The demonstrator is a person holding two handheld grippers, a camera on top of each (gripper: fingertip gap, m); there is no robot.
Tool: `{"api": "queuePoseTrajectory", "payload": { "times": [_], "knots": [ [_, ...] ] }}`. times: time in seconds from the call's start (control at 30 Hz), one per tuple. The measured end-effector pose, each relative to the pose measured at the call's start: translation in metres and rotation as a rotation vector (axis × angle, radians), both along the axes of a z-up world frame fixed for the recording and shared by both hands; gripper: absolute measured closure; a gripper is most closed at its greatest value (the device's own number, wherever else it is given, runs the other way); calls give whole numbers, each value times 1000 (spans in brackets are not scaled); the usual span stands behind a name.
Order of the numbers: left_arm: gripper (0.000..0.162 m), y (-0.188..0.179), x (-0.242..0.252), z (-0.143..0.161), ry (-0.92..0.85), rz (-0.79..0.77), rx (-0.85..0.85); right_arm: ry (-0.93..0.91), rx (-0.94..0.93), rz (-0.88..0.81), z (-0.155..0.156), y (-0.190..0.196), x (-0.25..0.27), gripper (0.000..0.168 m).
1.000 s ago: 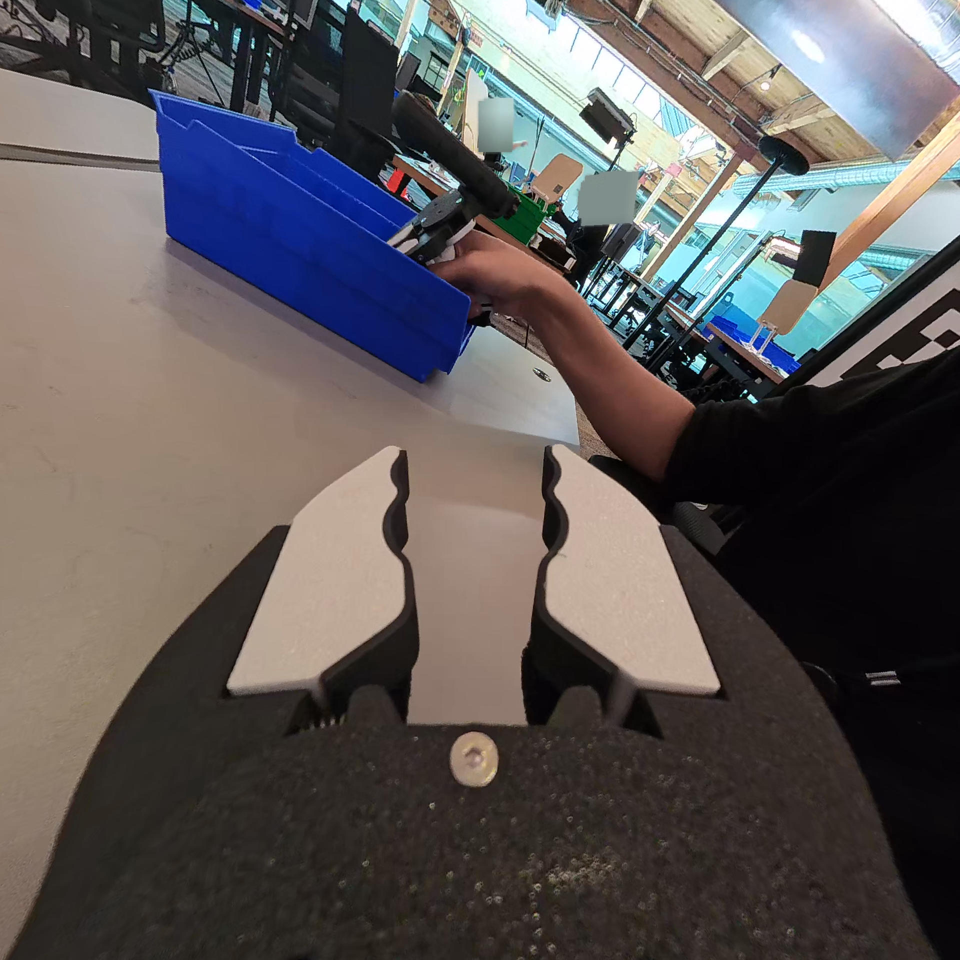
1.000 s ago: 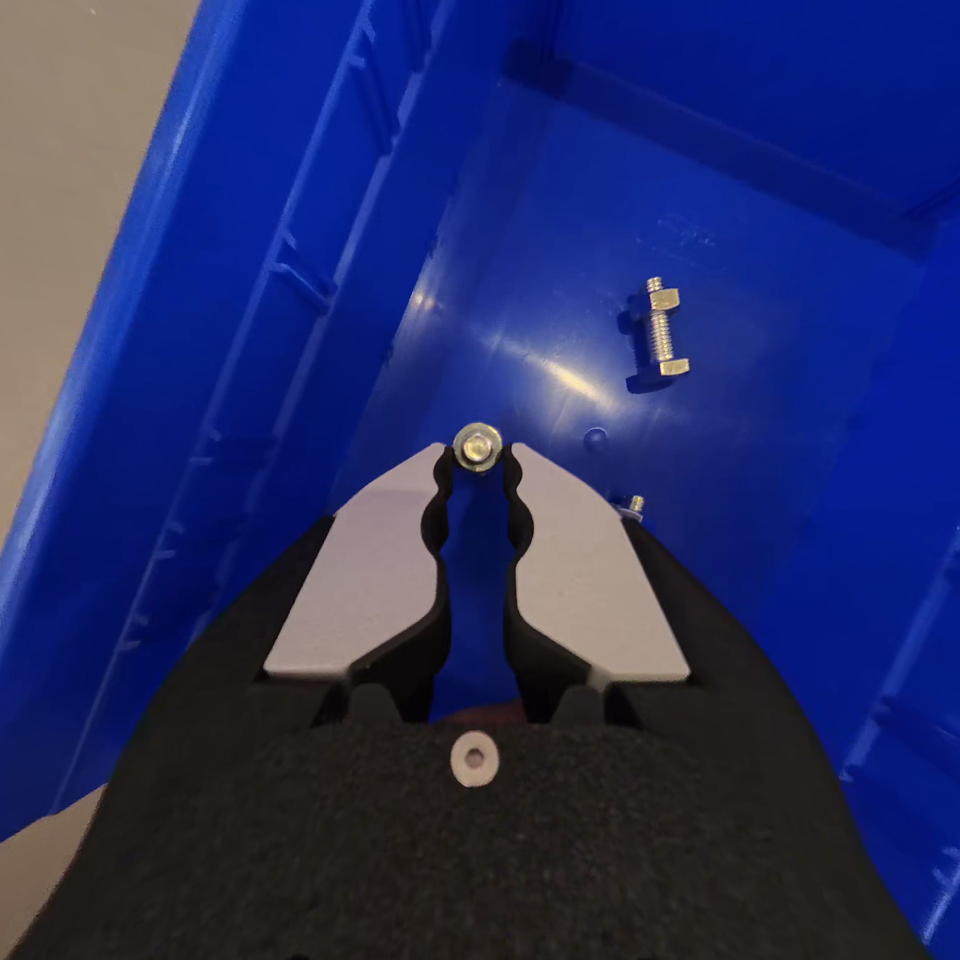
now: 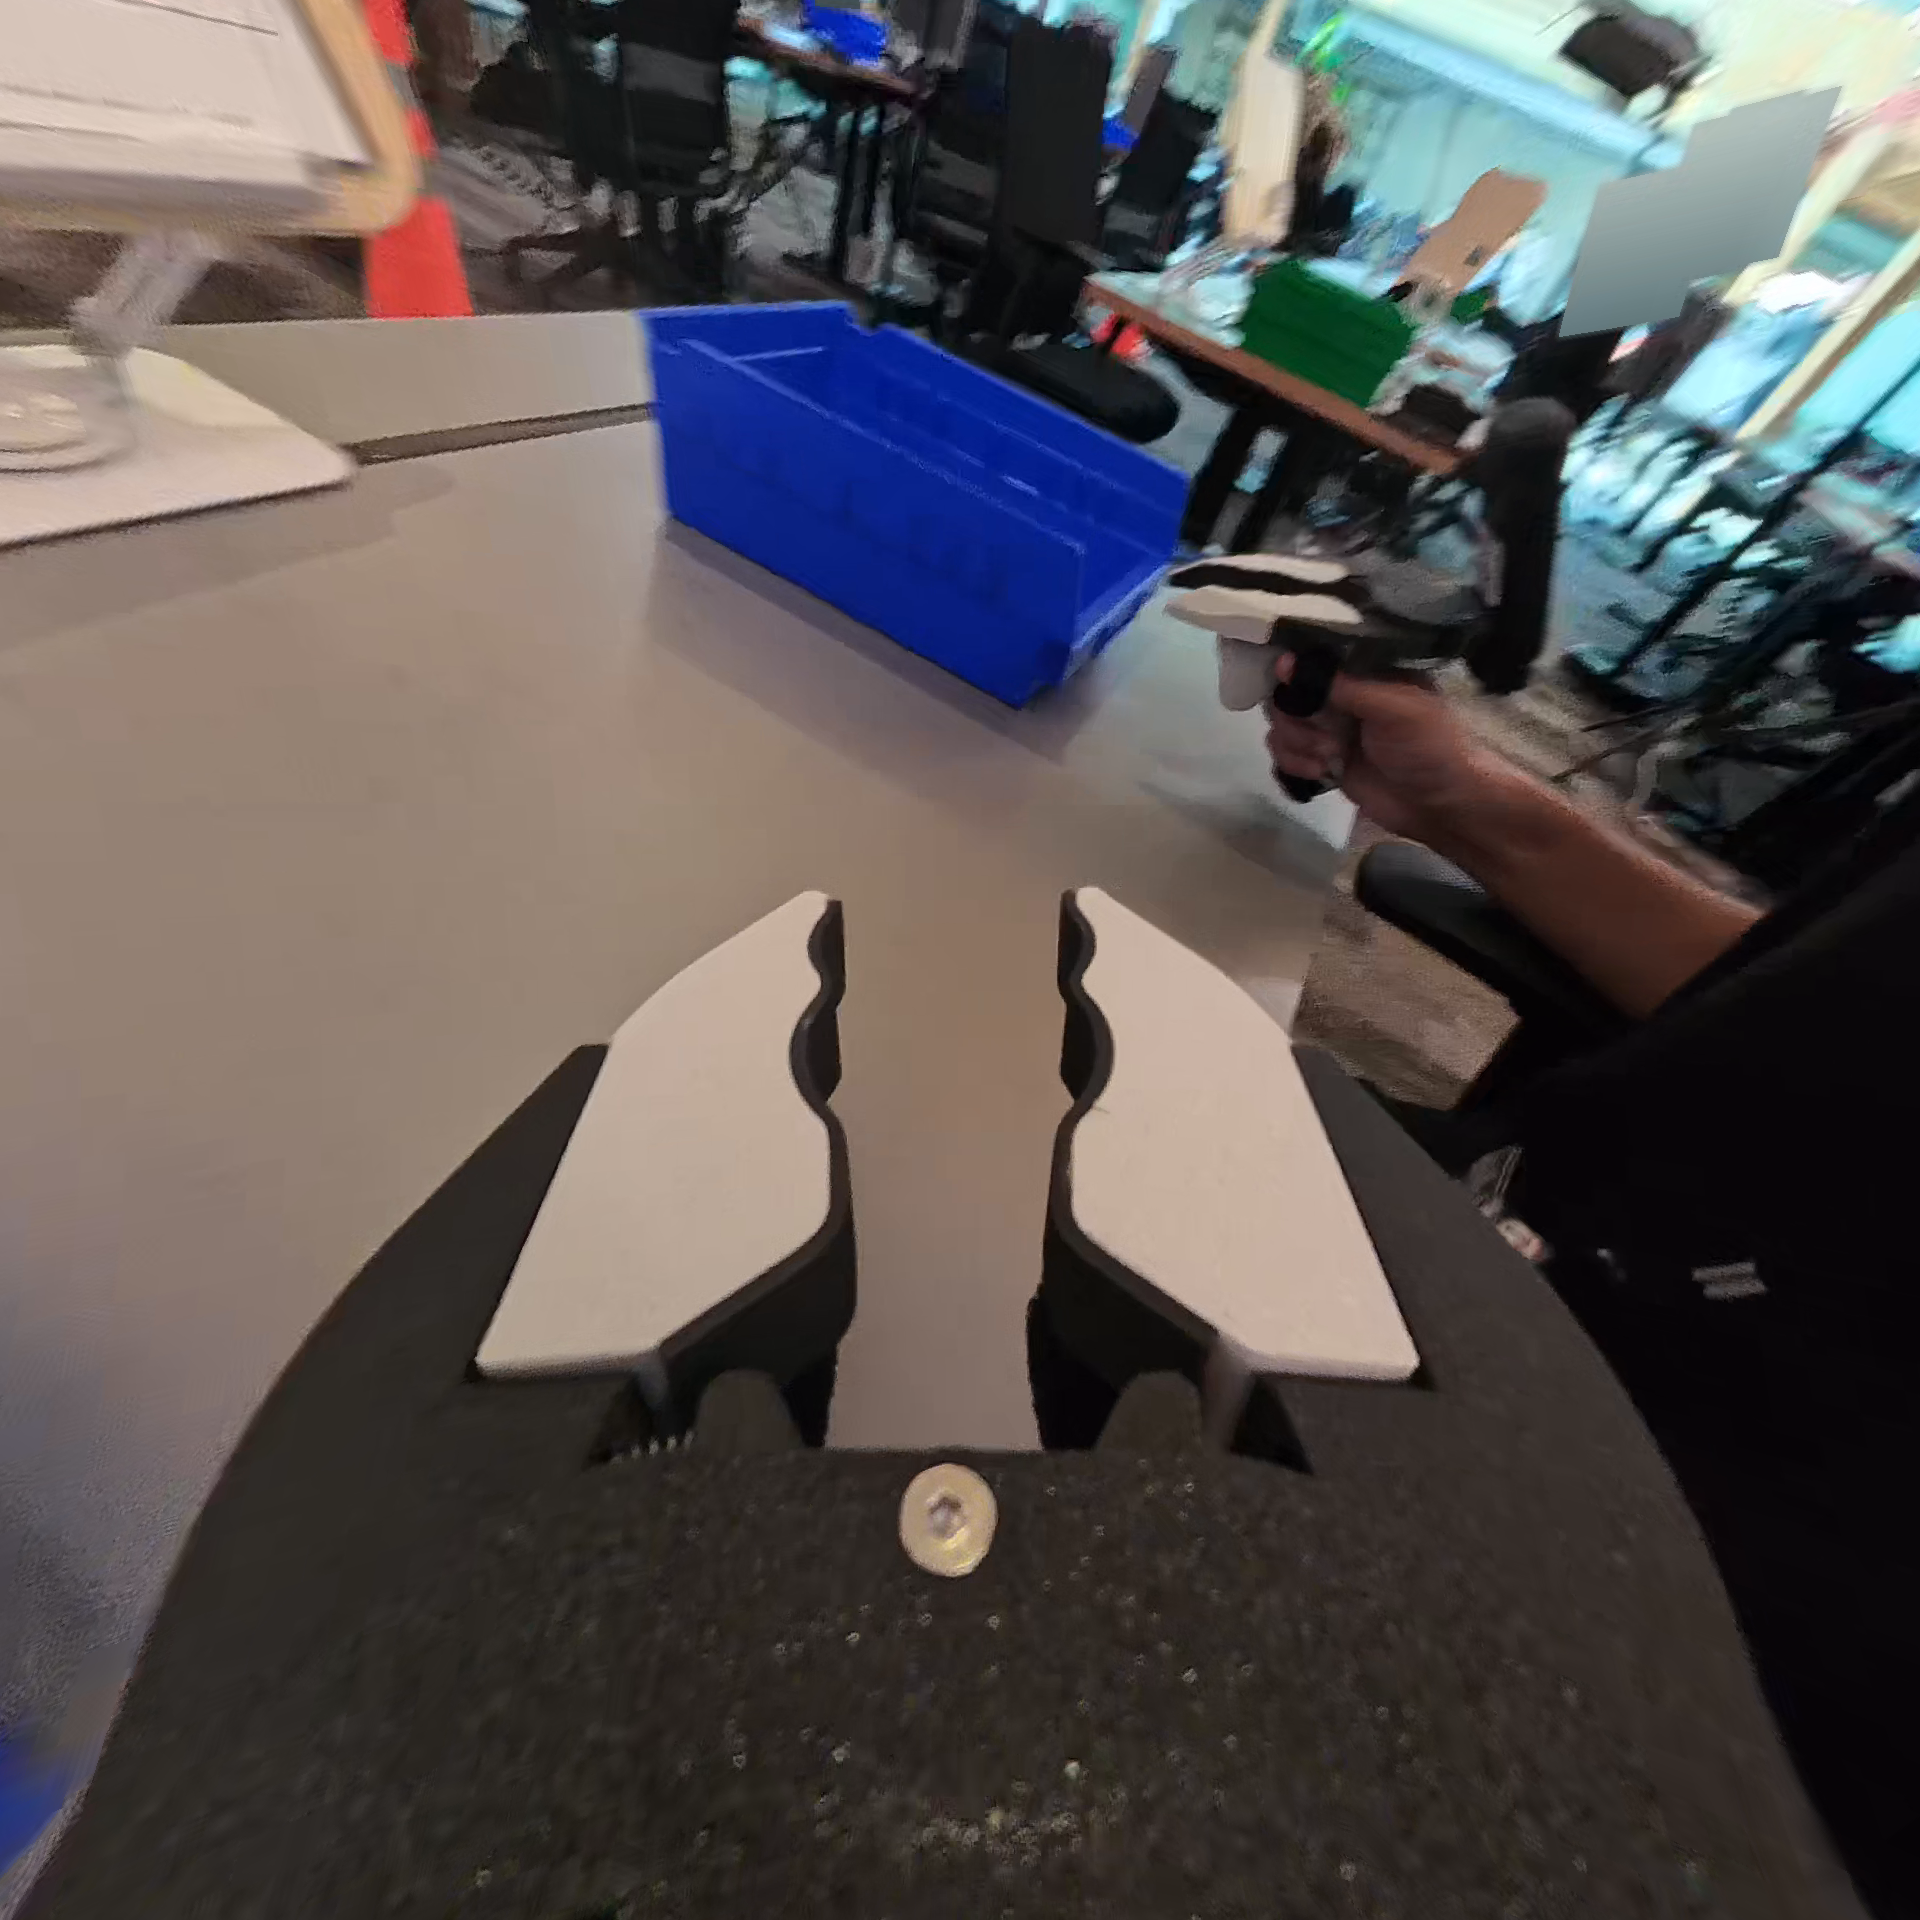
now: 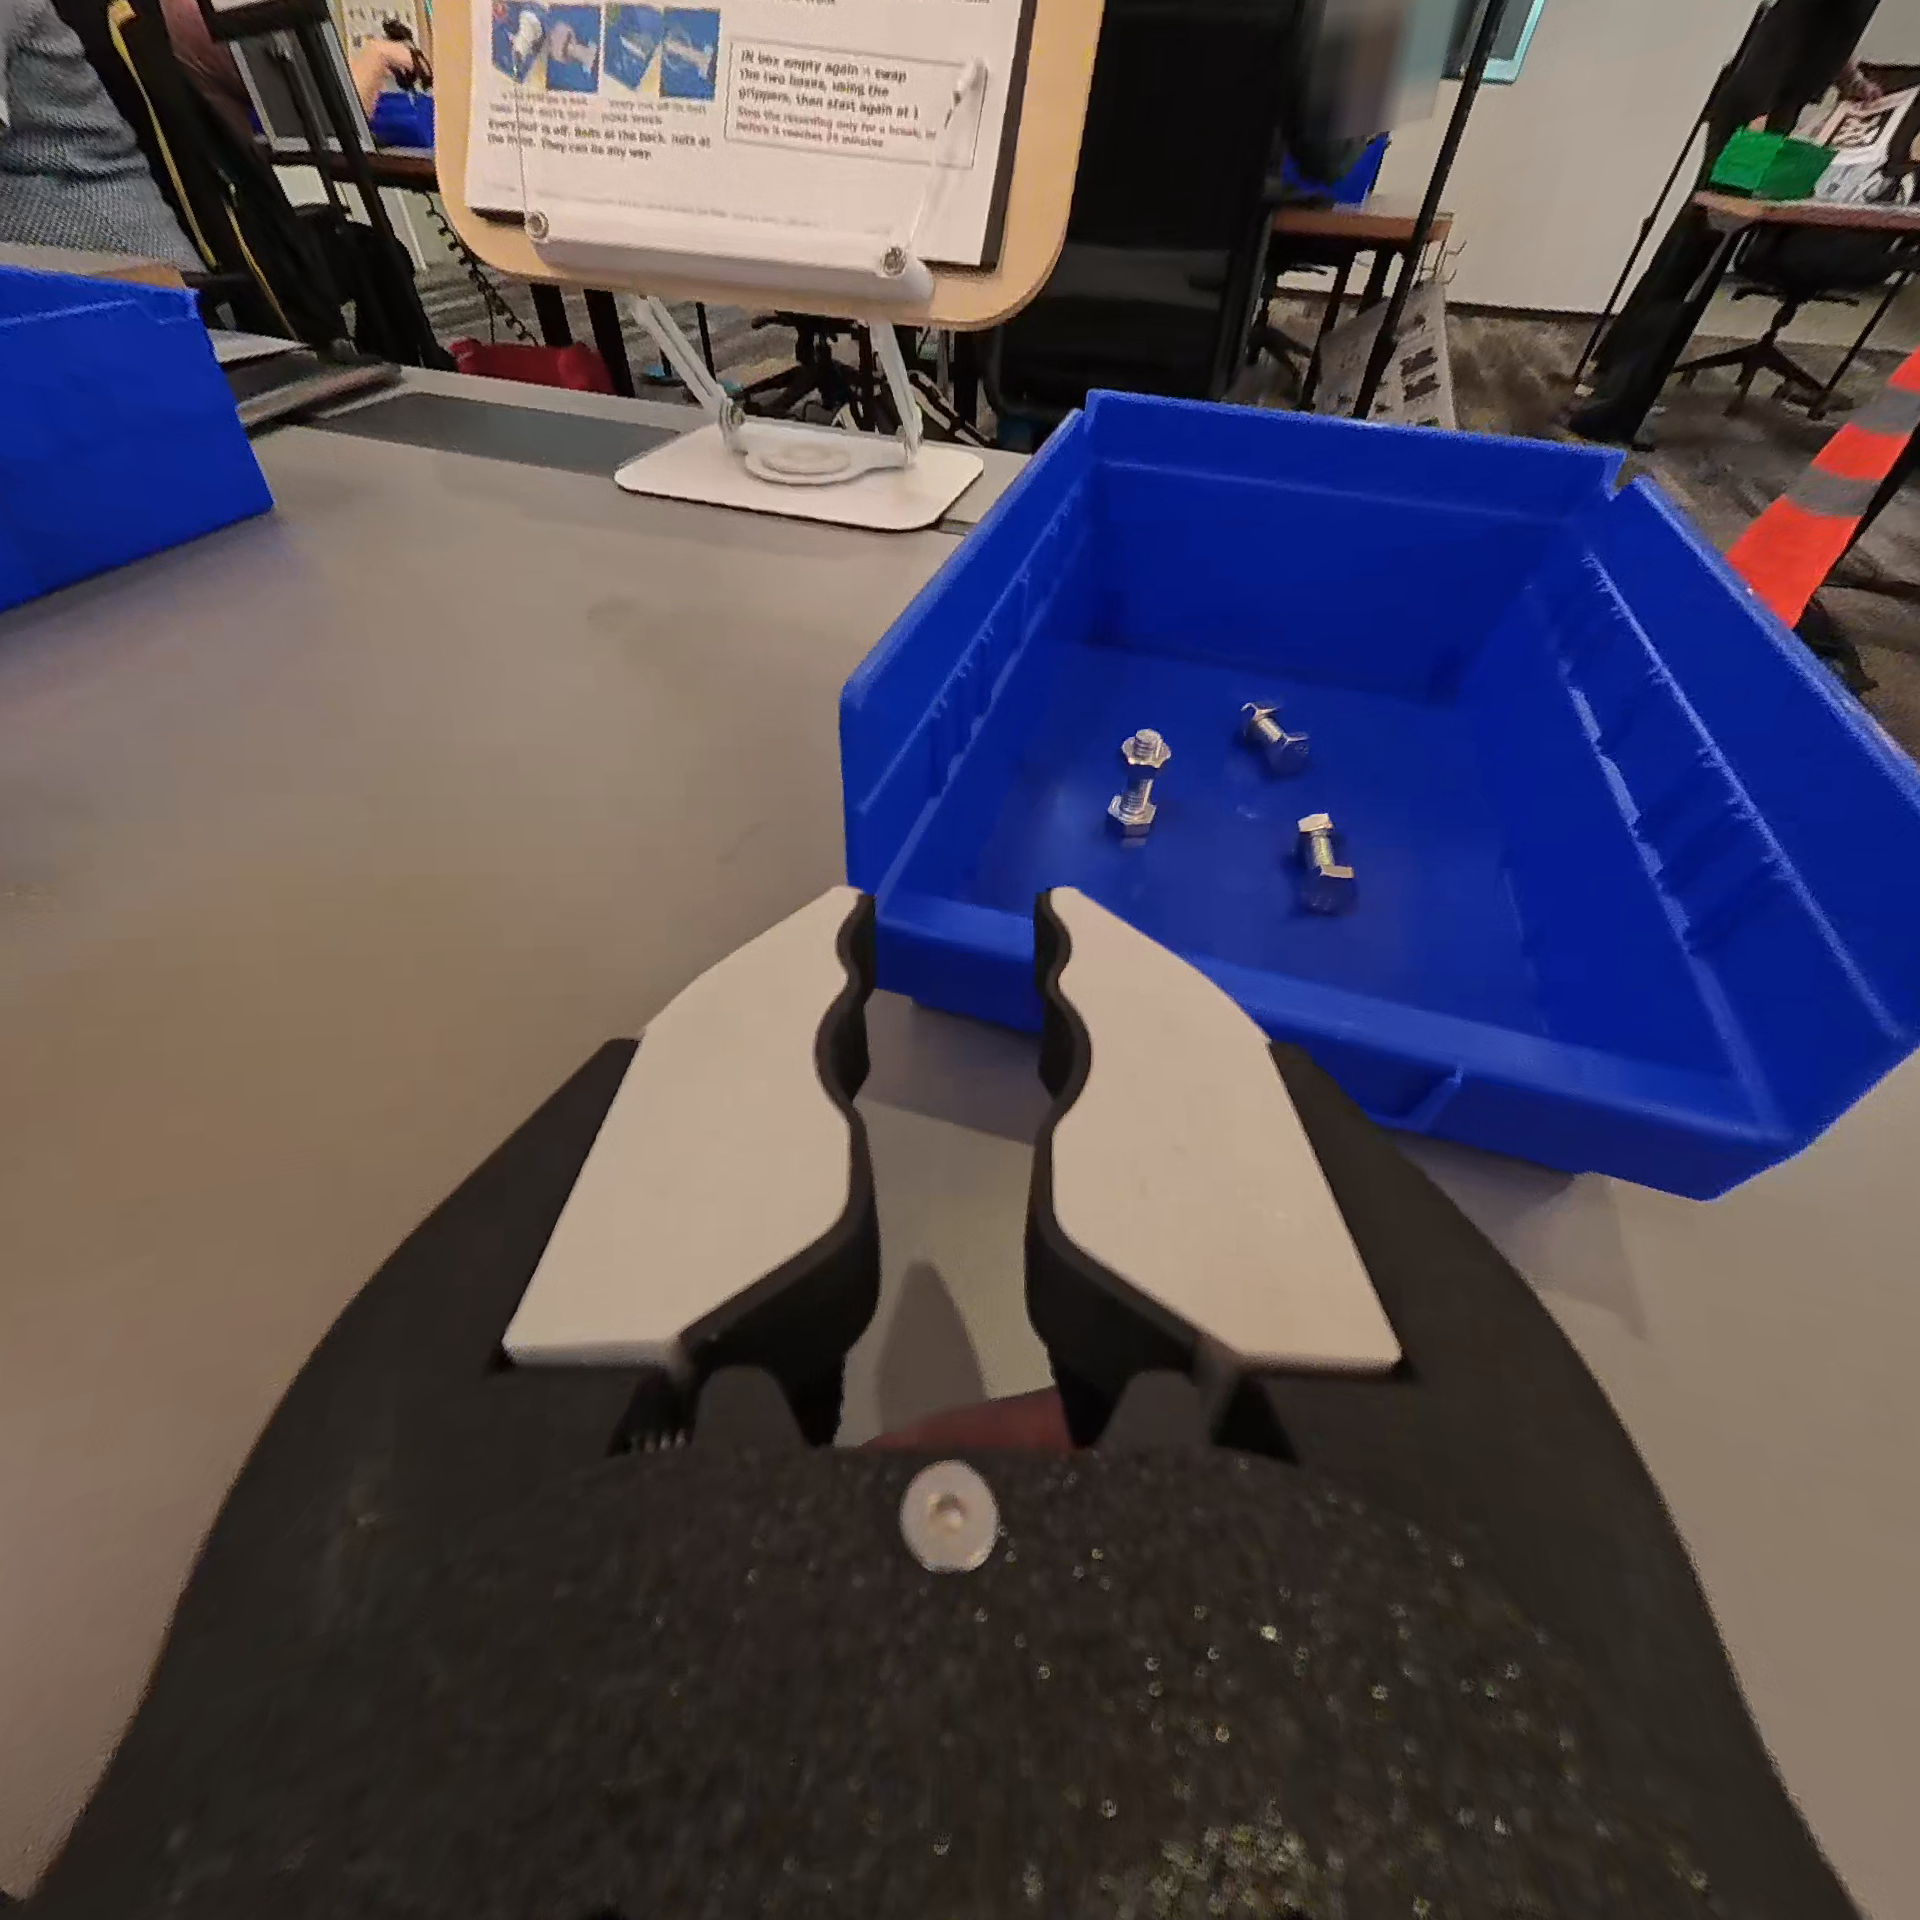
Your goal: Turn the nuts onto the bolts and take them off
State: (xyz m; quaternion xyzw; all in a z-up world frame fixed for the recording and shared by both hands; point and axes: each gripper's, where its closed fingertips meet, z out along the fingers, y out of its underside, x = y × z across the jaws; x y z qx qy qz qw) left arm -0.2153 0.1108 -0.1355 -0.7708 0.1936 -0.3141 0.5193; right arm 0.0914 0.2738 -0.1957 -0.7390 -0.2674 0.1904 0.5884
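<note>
Silver steel bolts with nuts [image 4: 1138, 784] lie in blue plastic bin [image 4: 1351, 1023], beyond the spread, empty right gripper [image 4: 948, 904]; left gripper [image 3: 948, 909] likewise spread.

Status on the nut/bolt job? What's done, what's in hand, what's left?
Done: three bolts with nuts threaded on lie in the blue bin. In hand: nothing; the right gripper sits open before the bin's front wall, and the left gripper is open over the bare table. Left: presumably unscrewing them; no loose nuts visible.
</note>
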Motion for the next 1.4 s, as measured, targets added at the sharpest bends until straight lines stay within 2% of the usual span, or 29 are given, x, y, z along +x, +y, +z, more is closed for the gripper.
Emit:
{"api": "queuePoseTrajectory", "payload": {
  "times": [0.13, 0.2, 0.3, 0.4, 0.5, 0.57, 0.77, 0.83, 0.9, 1.03, 1.13, 1.2, 1.27, 1.4],
  "knots": [
    [123, 13, -100, 20, 298, 227, -107, -66, 24, -2, -3, 2, 1, 140],
    [123, 32, -150, 20, 462, 252, -185, -115, 57, 6, -3, 2, 0, 140],
    [124, 80, -228, 0, 703, 294, -311, -163, 76, 26, -6, 2, -2, 141],
    [126, 127, -279, -39, 693, 284, -507, -171, 71, 43, -8, -1, -4, 143],
    [126, 152, -302, -85, 601, 255, -721, -176, 82, 39, -5, -4, -3, 144],
    [133, 161, -314, -105, 609, 266, -796, -176, 92, 39, -3, -5, -1, 145],
    [139, 164, -320, -134, 693, 227, -887, -182, 78, 40, -6, -5, 2, 146],
    [150, 166, -316, -136, 676, 212, -896, -191, 72, 42, -8, -4, 1, 146],
    [150, 165, -316, -136, 691, 208, -904, -201, 71, 41, -9, -5, 1, 146],
    [156, 159, -326, -131, 776, 232, -896, -205, 81, 39, -7, -5, 2, 147],
    [156, 152, -322, -113, 721, 247, -858, -188, 75, 42, -7, -6, 2, 147],
    [156, 150, -317, -90, 699, 268, -788, -188, 73, 44, -7, -6, 1, 147],
    [156, 151, -295, -54, 634, 250, -656, -192, 81, 46, -6, -7, 0, 147],
    [157, 151, -202, 17, 506, 82, -362, -188, 90, 57, -5, -9, -5, 148]
  ]
}}
